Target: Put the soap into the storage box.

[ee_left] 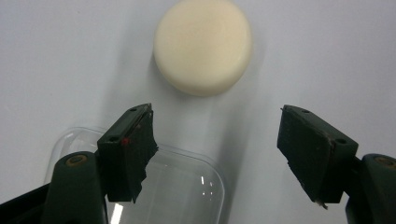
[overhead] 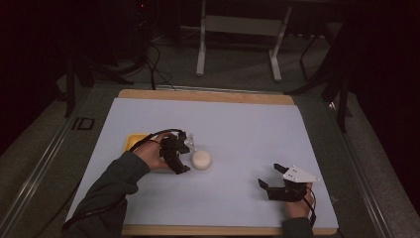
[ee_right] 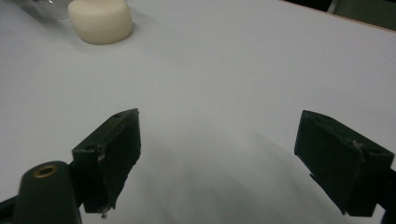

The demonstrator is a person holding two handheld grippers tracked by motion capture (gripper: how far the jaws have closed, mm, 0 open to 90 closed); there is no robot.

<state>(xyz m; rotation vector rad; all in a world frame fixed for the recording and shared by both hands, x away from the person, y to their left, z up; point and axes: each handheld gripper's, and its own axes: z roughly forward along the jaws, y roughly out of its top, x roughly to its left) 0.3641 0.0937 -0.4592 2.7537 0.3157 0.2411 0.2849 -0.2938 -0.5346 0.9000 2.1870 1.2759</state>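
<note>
Near the middle of the white table cover, a little left of centre, sits the cream round puck, flat on its base and free of any grip. Just beside it on its left hovers the left gripper, jaws spread with nothing pinched, and a clear plastic lid lies on the cover under them. If the puck is the target, the clean way looks like this: carry the jaws forward past the lid, centre them on the puck's round side, come down low, then close evenly so it doesn't squirt out. The lid's edge is close, so clipping it is the risk. Farther left, a yellow tray peeks out behind the hand. The right gripper waits well apart near the front right, jaws wide and empty. The left gripper view gives the lid's rounded corner and the gap from jaws to puck, which the high view blurs into glints. The right gripper view catches the puck side-on, showing its thick straight wall. The high view alone places the tray.
</note>
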